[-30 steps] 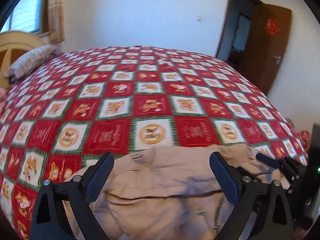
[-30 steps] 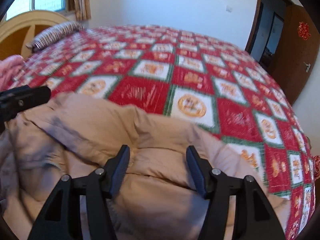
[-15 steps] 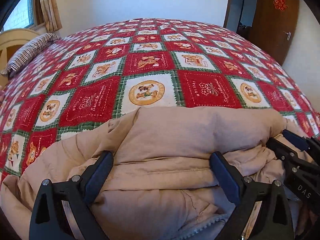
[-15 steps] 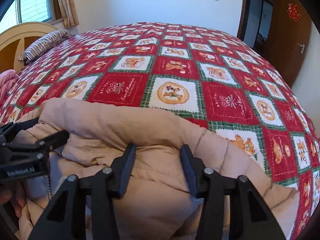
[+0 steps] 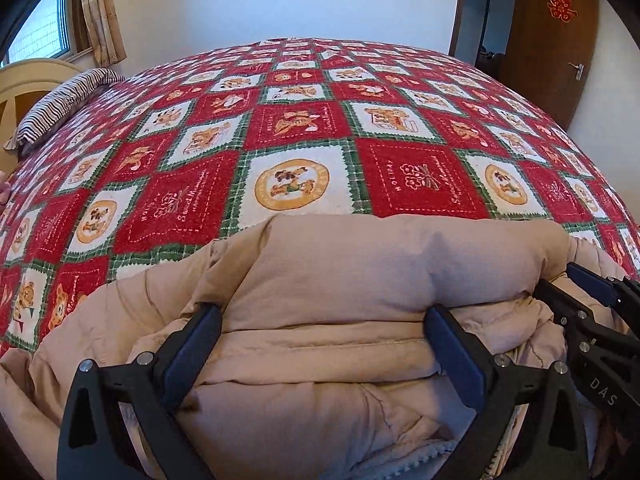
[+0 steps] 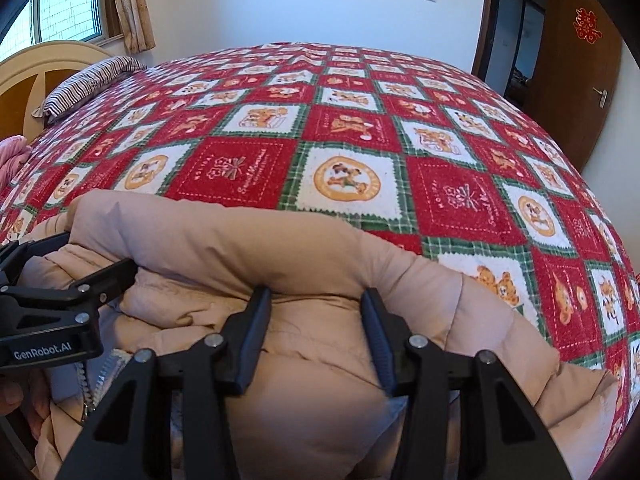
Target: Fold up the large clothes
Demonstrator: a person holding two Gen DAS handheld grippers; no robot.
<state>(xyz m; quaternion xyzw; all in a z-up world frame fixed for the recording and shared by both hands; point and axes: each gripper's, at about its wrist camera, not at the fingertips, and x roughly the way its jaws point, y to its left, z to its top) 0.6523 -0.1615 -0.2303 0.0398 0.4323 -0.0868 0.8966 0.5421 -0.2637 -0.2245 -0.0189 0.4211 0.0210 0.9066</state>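
Observation:
A beige padded jacket (image 5: pixel 360 280) lies bunched at the near edge of the bed, with a thick rolled fold across its far side; it also shows in the right wrist view (image 6: pixel 240 248). My left gripper (image 5: pixel 324 328) is wide open, its fingers resting on the jacket on either side of the fold. My right gripper (image 6: pixel 316 312) is open less wide, its fingers pressed onto the jacket just behind the fold. A zipper (image 6: pixel 96 376) shows at the jacket's opening. Each gripper appears at the edge of the other's view.
The bed carries a red, white and green patchwork cover (image 5: pixel 304 140). A striped pillow (image 5: pixel 64 100) and a wooden headboard (image 6: pixel 44 64) are at the far left. A pink cloth (image 6: pixel 12 156) lies at the left edge. A brown door (image 6: pixel 580 60) stands at the right.
Both grippers have moved forward and down onto the jacket. The jacket's far edge has rolled up into a thicker fold. The right gripper's fingers have come closer together.

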